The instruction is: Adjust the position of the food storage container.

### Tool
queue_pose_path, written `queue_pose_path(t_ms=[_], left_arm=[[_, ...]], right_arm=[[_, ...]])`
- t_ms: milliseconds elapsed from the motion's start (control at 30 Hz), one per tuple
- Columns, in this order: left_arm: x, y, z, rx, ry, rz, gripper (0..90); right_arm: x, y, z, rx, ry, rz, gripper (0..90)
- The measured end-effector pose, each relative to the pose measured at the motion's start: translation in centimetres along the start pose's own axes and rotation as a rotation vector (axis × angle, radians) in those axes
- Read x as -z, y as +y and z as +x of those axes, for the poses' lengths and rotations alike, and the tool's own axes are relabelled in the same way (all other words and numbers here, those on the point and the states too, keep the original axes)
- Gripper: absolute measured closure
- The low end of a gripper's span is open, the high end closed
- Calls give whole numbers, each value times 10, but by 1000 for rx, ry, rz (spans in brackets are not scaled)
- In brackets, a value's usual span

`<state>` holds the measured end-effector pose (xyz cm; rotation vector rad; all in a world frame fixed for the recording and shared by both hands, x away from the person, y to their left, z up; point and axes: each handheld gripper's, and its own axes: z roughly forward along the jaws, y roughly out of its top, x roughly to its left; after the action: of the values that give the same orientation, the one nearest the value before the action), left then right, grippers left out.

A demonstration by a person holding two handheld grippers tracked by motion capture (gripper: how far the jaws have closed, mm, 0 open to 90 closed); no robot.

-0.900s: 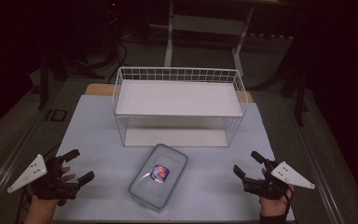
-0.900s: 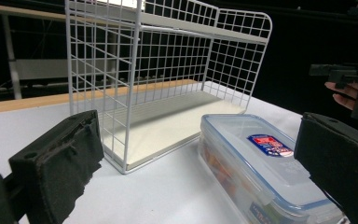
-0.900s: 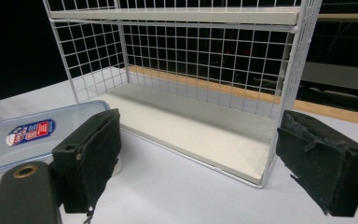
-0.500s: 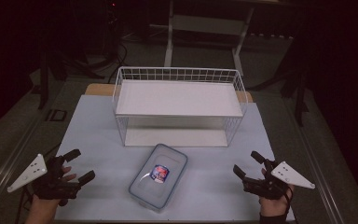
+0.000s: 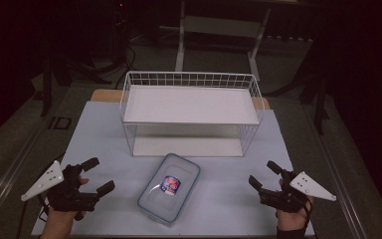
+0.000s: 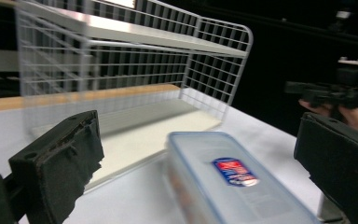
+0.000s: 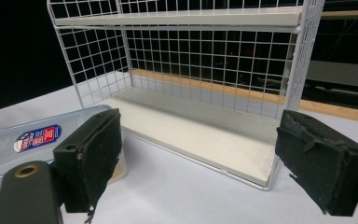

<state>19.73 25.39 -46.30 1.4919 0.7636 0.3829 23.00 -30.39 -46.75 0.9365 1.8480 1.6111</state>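
While both grippers are held low at the near corners of the table, no contact with any object is recorded. The left gripper point(image 5: 98, 175) is seen with its jaws spread wide and nothing between them; the right gripper point(image 5: 265, 175) is likewise held apart and empty. A clear lidded container point(image 5: 169, 193) bearing a red and blue label point(image 5: 170, 184) lies flat on the table between the two grippers, well apart from each and set at an angle to the table edge. It rests just in front of the white wire rack point(image 5: 191, 112), not inside it.

An approach stage is judged to be in hand: the container has not yet been reached, and the grasp remains to be made. For the next move, one gripper would need to be brought in over a long edge of the container with the jaws kept wide enough to span it; the smooth lid and low profile are judged likely to allow slipping if the hold is shallow. The rack's lower shelf point(image 7: 200, 135) and upper shelf point(image 5: 189, 103) are both bare.

The work surface is a pale blue-grey table point(image 5: 94, 129) with a wooden strip visible behind the rack. The surrounding room is dark; stand legs and cables are made out on the floor beyond.
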Motion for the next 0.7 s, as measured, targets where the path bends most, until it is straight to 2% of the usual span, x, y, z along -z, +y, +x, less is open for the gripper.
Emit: queue_pose_path(t_ms=[200,333,367,433,500,533,567,700], left_arm=[[-20,3,-16,1,-92,69,19],[-30,2,-27,-7,-139,96,182],[-33,2,-30,-9,-145,95,226],[-38,2,-35,-14,-128,100,300],[-43,2,-40,-11,-143,110,416],[-46,1,-43,-9,-147,117,416],[-49,1,-46,-13,-164,129,492],[-60,-4,-58,-32,-189,182,560]], right_arm=[[0,0,0,-7,4,2,144],[0,0,-1,-9,4,-1,144],[0,0,-1,-10,4,-2,144],[1,0,0,-9,7,-5,144],[0,0,0,-3,9,-5,144],[0,0,0,-3,9,-5,144],[0,0,0,-2,8,-5,144],[0,0,-1,-6,10,-3,144]])
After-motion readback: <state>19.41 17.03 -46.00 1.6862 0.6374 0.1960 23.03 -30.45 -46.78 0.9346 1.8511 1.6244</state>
